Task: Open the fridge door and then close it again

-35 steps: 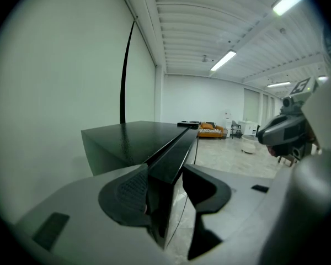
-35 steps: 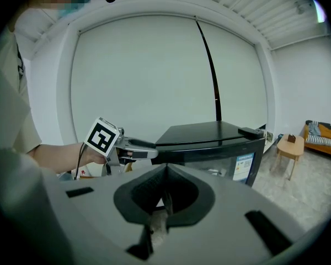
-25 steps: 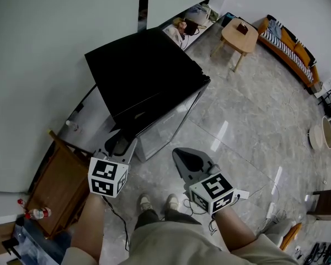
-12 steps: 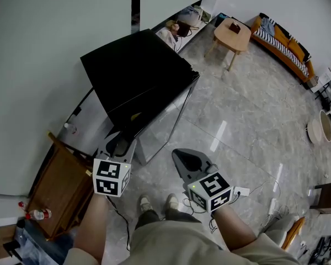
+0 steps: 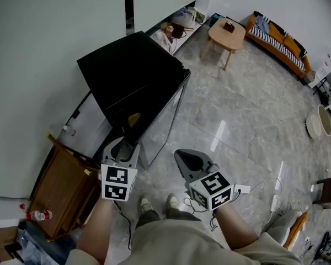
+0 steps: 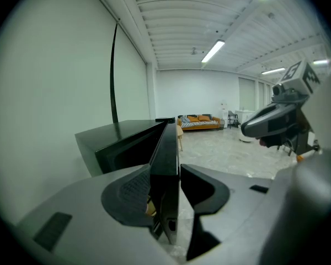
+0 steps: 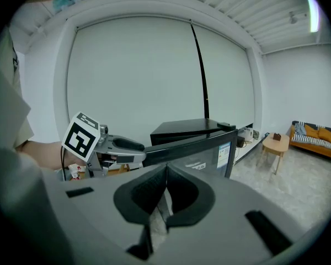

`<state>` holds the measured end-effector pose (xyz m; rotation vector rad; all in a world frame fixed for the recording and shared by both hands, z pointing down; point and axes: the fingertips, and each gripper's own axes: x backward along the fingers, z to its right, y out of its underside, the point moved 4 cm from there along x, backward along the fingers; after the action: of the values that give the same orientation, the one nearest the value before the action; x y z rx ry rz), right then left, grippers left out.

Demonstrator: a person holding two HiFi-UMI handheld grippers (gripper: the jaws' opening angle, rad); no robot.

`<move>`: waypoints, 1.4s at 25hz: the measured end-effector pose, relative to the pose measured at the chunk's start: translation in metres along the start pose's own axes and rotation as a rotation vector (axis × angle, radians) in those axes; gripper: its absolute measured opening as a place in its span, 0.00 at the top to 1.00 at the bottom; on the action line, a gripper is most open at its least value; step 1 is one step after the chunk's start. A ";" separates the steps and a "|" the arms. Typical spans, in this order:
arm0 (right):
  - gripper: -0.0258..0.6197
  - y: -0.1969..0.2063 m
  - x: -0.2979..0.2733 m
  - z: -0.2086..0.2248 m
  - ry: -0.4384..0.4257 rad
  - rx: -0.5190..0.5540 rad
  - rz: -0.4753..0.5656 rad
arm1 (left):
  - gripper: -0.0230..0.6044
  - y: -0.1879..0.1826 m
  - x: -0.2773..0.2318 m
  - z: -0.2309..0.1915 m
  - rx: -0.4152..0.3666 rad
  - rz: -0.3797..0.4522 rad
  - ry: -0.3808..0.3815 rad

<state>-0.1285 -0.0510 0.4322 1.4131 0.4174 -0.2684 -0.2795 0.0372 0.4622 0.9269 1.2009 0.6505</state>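
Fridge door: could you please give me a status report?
Left gripper clamped on fridge door edge. Right gripper shut, empty. Door ajar, nothing blocking it in view.

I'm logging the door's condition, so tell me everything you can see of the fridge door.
The fridge door is a black-framed panel with a see-through glass front. It has small stickers near its upper corner on the hinge side. It stands upright, swung partly open from the low black fridge, and is hinged at the far corner. The left hand-held gripper grips its free edge, and the jaws have just been closing on that edge. Nothing else touches it.
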 end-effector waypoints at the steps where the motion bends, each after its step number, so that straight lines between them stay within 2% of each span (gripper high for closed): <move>1: 0.96 0.001 0.003 0.000 0.001 0.000 0.000 | 0.69 0.000 0.001 0.003 -0.001 0.000 0.003; 11: 0.96 0.008 0.026 0.004 0.018 0.000 -0.003 | 0.69 -0.001 0.011 0.041 -0.012 0.009 0.077; 35: 0.96 0.036 0.073 0.025 0.113 -0.078 -0.003 | 0.69 -0.008 0.018 0.116 -0.078 -0.008 0.249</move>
<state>-0.0448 -0.0656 0.4352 1.3549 0.5170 -0.1731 -0.1634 0.0192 0.4568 0.7911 1.3879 0.8184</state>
